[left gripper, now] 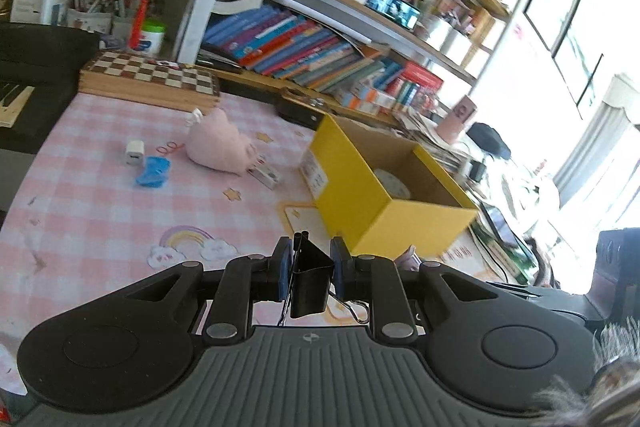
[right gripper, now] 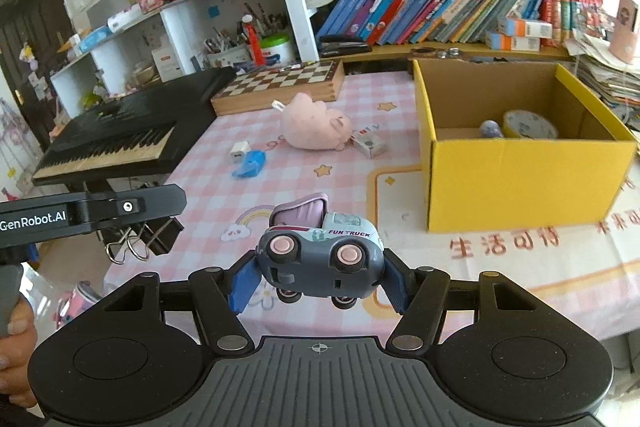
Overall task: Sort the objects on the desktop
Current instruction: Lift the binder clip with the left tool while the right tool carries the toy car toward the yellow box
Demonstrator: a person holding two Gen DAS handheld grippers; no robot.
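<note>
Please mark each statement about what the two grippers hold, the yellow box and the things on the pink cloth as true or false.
1. The left gripper holds a black binder clip. True.
2. The right gripper is empty. False: it grips a toy truck.
3. The yellow box is closed. False: it is open, with items inside.
4. A pink plush toy lies on the checked cloth. True.

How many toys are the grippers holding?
2. The left gripper holds a black clip; the right gripper holds a toy truck.
</note>
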